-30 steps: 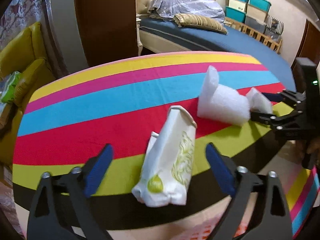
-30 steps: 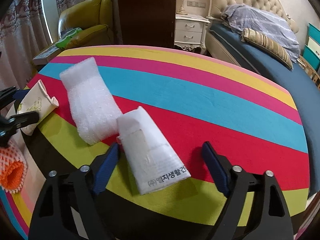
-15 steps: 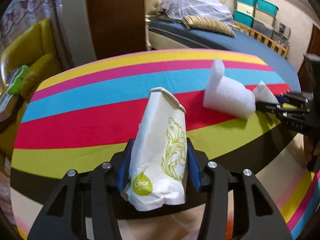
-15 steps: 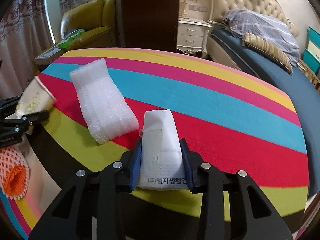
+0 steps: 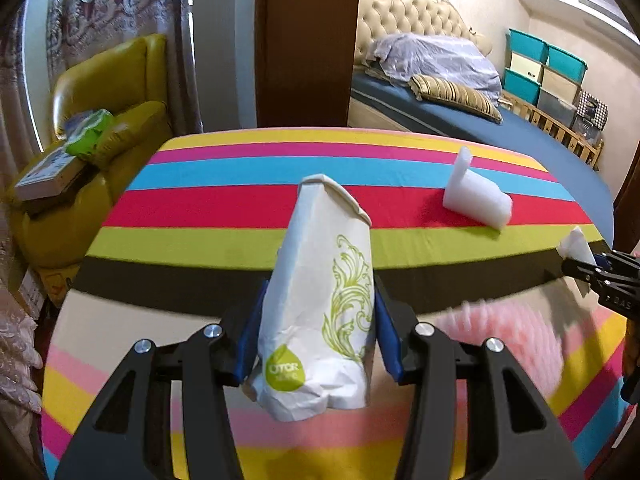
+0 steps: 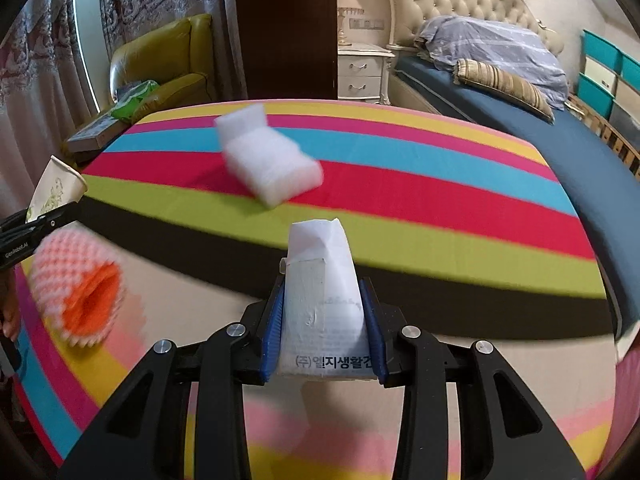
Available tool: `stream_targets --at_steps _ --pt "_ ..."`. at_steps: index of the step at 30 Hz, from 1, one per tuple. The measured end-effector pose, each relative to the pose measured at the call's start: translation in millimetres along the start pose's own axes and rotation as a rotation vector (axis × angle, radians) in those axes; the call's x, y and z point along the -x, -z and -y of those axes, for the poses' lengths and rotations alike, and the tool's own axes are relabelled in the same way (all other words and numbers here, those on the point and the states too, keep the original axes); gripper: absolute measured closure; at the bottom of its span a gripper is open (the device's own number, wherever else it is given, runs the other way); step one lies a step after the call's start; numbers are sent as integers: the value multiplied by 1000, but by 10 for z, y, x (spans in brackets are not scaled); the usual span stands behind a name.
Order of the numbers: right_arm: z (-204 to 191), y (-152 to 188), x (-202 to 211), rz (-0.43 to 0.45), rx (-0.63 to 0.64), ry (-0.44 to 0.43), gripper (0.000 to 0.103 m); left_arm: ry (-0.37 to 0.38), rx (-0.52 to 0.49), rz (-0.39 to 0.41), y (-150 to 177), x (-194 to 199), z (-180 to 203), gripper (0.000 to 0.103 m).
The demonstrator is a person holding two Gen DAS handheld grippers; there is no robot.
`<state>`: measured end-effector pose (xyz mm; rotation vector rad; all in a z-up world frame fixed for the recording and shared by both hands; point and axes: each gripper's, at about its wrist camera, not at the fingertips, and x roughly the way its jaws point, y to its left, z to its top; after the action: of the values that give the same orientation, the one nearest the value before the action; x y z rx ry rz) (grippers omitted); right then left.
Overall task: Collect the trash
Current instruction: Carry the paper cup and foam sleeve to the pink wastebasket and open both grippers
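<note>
The left gripper [image 5: 316,332] is clamping a white paper bag [image 5: 320,304] with a green leaf print; both blue pads [image 5: 249,336] are pressing against its lower sides, and its open top is pointing away from the gripper, clear of the striped table [image 5: 240,208]. The right gripper [image 6: 324,332] is pinching a white packet [image 6: 324,312] with printed lettering, with its jaws closed tight on the packet's sides. In the left view the right gripper is showing at the far right edge with the packet tip sticking out of it. A white foam piece [image 6: 268,160] is lying on the table ahead of the right gripper, on the red and blue stripes, well apart from both grippers; from the left gripper it is sitting ahead and to the right. An orange-and-pink foam net sleeve [image 6: 80,292] is appearing blurred, low and left of the right gripper, just below the left gripper's fingers in that view. What it is resting on cannot be determined.
</note>
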<state>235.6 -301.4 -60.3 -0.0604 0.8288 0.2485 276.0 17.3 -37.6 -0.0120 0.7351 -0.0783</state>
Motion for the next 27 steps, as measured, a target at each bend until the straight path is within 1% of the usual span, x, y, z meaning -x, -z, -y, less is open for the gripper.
stream_targets --at_steps 7,10,13,16,18,21,23,27 --pt "-175 412 450 64 6 5 67 -14 12 114 394 661 -28 55" --pt "-233 569 662 105 7 10 67 -23 2 167 577 975 40 55" --pt "-303 690 891 139 23 16 67 1 -10 213 756 1320 170 55" --pt "-319 771 1030 143 15 5 67 28 -20 254 880 1558 254 54" --pt "-360 806 1090 163 33 20 67 43 -17 268 936 1611 304 54" --pt "-423 816 1134 184 49 39 67 69 -6 258 978 1598 368 54" --pt "-439 843 1178 193 50 38 67 88 -1 249 992 1566 431 54" --pt "-410 913 1215 191 43 17 67 92 -20 244 1018 1539 539 54"
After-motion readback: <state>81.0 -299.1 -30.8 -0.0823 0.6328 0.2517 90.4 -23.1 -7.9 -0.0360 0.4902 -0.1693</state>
